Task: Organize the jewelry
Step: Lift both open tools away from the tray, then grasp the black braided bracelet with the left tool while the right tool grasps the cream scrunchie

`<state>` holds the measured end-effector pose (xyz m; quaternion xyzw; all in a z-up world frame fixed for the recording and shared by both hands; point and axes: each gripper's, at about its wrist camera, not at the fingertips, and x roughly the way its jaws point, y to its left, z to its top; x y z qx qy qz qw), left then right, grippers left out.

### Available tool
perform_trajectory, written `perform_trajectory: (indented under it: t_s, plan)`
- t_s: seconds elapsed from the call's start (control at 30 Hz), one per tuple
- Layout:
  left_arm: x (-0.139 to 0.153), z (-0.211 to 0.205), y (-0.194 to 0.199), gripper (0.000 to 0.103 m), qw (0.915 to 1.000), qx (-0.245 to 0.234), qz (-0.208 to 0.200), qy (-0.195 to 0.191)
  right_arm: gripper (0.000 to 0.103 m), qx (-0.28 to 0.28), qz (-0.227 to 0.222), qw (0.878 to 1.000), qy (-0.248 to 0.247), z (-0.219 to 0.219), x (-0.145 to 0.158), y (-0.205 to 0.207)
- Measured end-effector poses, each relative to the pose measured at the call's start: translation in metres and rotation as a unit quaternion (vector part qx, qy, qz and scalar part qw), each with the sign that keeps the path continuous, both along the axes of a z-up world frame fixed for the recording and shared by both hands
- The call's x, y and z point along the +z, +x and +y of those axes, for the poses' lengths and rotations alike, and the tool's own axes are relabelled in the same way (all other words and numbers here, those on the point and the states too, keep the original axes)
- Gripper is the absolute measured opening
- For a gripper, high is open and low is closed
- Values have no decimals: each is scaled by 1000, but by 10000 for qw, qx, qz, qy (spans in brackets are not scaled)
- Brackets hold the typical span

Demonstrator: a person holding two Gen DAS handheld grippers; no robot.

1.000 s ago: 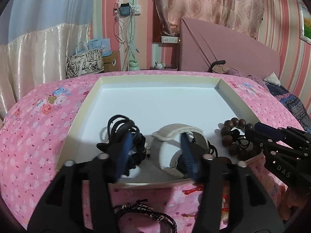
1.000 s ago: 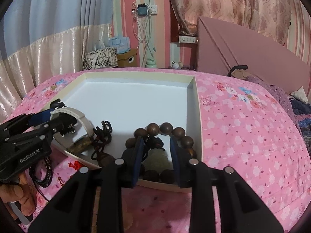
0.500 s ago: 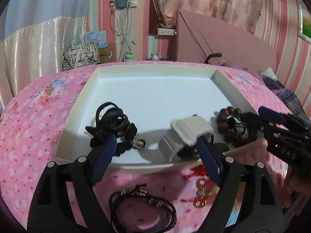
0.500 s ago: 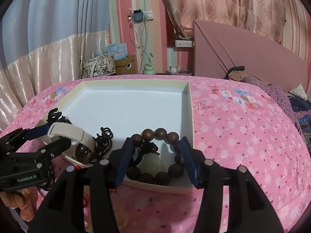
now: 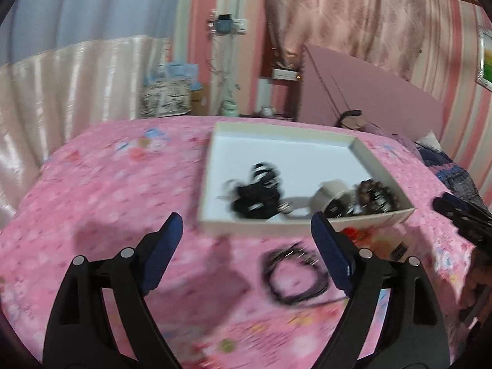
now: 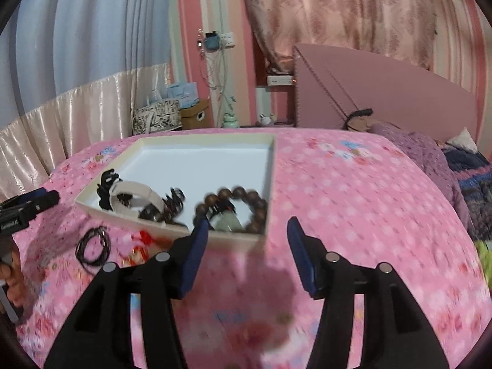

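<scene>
Both grippers hover empty over the bed (image 6: 353, 190), jaws wide open: the left gripper (image 5: 246, 236) and right gripper (image 6: 246, 243) sit just in front of the box (image 6: 270, 169). Inside the box lie a black tangle (image 5: 255, 193), a white band (image 6: 135, 193) and a bead bracelet (image 6: 240, 206). A black cord loop (image 5: 295, 276) and a red charm (image 6: 144, 236) lie on the bed just in front of the box. The step in hand looks like a fresh pick: the left gripper should probably drop onto the loop and close.
</scene>
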<state>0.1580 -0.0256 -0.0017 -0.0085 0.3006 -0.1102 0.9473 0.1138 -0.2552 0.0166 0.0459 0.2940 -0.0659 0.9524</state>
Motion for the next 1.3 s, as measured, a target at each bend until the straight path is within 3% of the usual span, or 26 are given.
perform_trajectory:
  t_s: [0.23,0.33,0.47,0.53,0.73,0.83,0.87,0.93,1.03,1.13,1.2,1.27,1.3]
  plan:
    - [-34,0,5,85,9981,-161,581,-122,54,288,391,9970,610,14,-29,-7]
    - [-37,-14,10,82,9966,-334,759,3,54,394,516,9965,530,31,-35,2]
    - [-44,-32,20,66,9953,-346,815,395,53,404,791,9956,298,49,-43,23]
    - [-52,-36,26,49,9924,-446,1105,294,52,441,1040,9933,249,55,-52,32]
    - [-60,-45,27,36,9902,-520,1217,435,27,485,1316,9898,264,56,-60,37]
    - [-61,-44,27,9,9907,-540,1201,336,24,375,1200,9918,247,53,-56,27]
    - [-61,-43,27,5,9907,-584,1201,255,23,315,1098,9933,169,52,-52,21]
    - [-61,-41,28,5,9908,-612,1201,131,23,198,901,9957,-68,51,-45,11]
    - [-56,-36,22,4,9926,-620,1046,-13,23,17,387,9941,-1009,63,-26,-9]
    - [-49,-35,15,4,9946,-662,797,-59,23,144,27,9946,-1025,64,-12,-19]
    - [-44,-35,9,4,9956,-698,622,-100,23,222,16,9921,-1238,68,-8,-18]
    - [-40,-33,6,4,9959,-700,562,-132,23,501,-37,9920,-1154,70,-7,-19]
    - [-39,-31,4,4,9959,-700,540,-167,23,234,-47,9912,-1300,68,-6,-19]
